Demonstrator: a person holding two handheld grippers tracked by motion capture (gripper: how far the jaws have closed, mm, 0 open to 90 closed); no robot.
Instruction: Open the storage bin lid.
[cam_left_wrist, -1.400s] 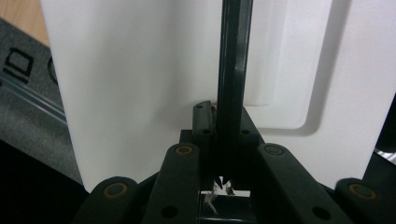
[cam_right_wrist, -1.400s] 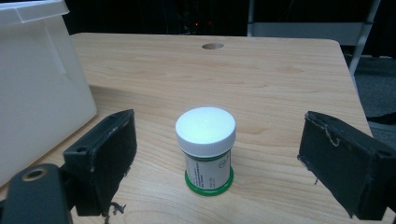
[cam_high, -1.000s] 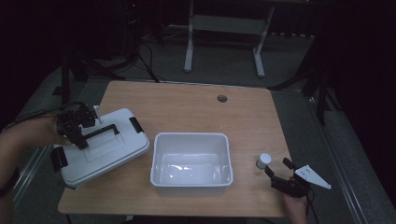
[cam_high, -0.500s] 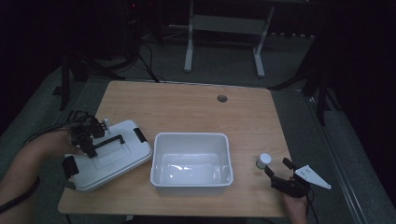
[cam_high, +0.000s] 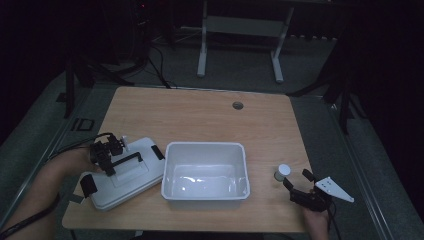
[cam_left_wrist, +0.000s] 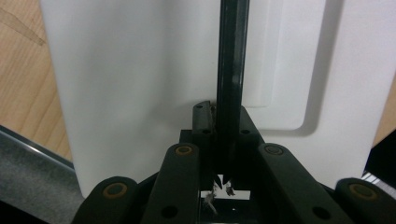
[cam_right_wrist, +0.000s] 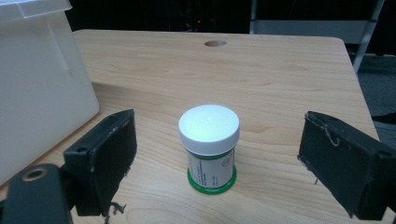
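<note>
1. The black handle (cam_left_wrist: 229, 70) of the white lid (cam_high: 125, 172) is clamped between the closed jaws of the left gripper (cam_high: 106, 156), as seen in the left gripper view.
2. The lid is seen at the left end of the wooden counter (cam_high: 200, 115), its right edge just beside the white bin (cam_high: 205, 170).
3. The bin is placed at the counter's middle, near the front edge.
4. The right gripper (cam_high: 300, 186) is held at the front right corner with its jaws spread wide.
5. A small white-capped jar (cam_right_wrist: 209, 147) with a green base is seen upright on the counter between those open jaws, untouched by either.
</note>
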